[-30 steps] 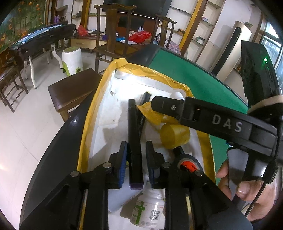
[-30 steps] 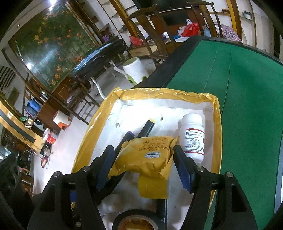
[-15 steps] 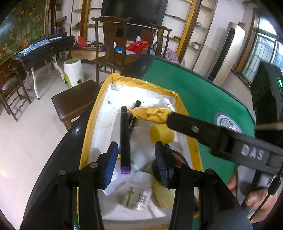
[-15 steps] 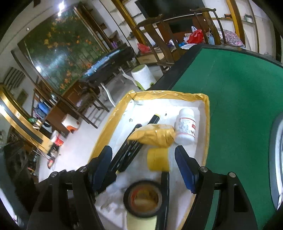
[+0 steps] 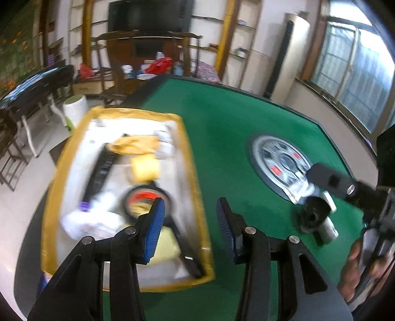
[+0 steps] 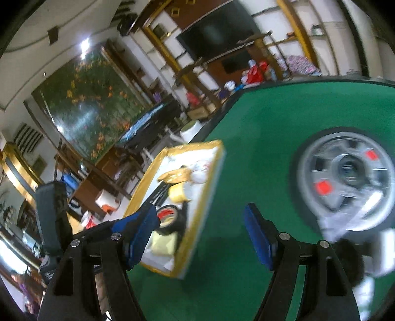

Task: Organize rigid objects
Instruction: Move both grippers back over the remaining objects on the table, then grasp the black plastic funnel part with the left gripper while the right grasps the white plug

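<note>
My left camera looks along my left claw, tilted down at the green worktop, close over the near end of the yellow-rimmed tray. My right camera looks out past my right claw from farther right. Both share the tray and, blurred, what seems a round centre disc.

**A furnished room around a green-topped table**

A green felt table with a dark rim is seen beneath the claws. Ahead of them, dark wooden chairs are set before a black television mounted between yellow-trimmed shelves. To the right, a tall air-conditioner column and bright windows are found. To the left, a large floral mural is lit by ceiling lamps, above a pale tiled floor.
</note>
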`<state>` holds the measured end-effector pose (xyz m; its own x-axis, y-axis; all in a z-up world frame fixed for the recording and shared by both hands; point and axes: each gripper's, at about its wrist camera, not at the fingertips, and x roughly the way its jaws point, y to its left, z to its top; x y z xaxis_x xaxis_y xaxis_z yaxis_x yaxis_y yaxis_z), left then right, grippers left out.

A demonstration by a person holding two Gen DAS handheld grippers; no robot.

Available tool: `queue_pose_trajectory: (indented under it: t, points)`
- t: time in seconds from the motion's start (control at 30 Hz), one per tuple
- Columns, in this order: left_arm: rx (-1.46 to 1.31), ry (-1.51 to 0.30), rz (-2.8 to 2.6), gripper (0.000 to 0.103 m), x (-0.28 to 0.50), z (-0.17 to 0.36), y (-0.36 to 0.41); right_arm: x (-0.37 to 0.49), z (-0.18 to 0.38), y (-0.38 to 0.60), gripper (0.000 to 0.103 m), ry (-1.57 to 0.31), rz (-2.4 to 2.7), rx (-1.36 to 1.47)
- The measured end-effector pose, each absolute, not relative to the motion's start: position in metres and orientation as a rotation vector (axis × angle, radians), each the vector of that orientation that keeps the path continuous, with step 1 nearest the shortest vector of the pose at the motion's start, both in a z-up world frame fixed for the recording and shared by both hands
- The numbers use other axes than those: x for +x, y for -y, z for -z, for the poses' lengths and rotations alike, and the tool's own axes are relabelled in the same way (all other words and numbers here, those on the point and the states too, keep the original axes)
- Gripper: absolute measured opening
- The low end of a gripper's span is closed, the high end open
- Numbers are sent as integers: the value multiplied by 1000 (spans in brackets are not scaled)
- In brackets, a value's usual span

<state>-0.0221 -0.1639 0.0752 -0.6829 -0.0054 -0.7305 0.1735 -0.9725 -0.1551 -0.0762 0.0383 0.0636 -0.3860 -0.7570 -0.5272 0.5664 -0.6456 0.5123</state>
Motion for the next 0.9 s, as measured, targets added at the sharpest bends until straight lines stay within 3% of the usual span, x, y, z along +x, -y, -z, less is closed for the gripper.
queue_pose_trajectory:
  t: [0.07,0.1,0.37,0.57,0.73,0.9]
  points:
    - [1245,-307,2796,60,-26,-73,145,-79,-65,-66,71,322,2133,941]
    - [1264,-315,2817,63,-27,-73,133,-80,-64,-84,72,323,2172,927]
    - [1463,-404,2887,64,-50,-63,52,-110,-34,-182,73,517,2347,956]
    - [1485,-305,2937,65,-62,-56,9,-131,-21,-200,73,645,2301,1048]
    - [1476,-95,2995,73,-65,-48,-16,-134,-22,-198,73,684,2264,1041]
    - [1505,-40,2985,77,-78,-41,-26,-131,-22,-200,73,690,2250,1034]
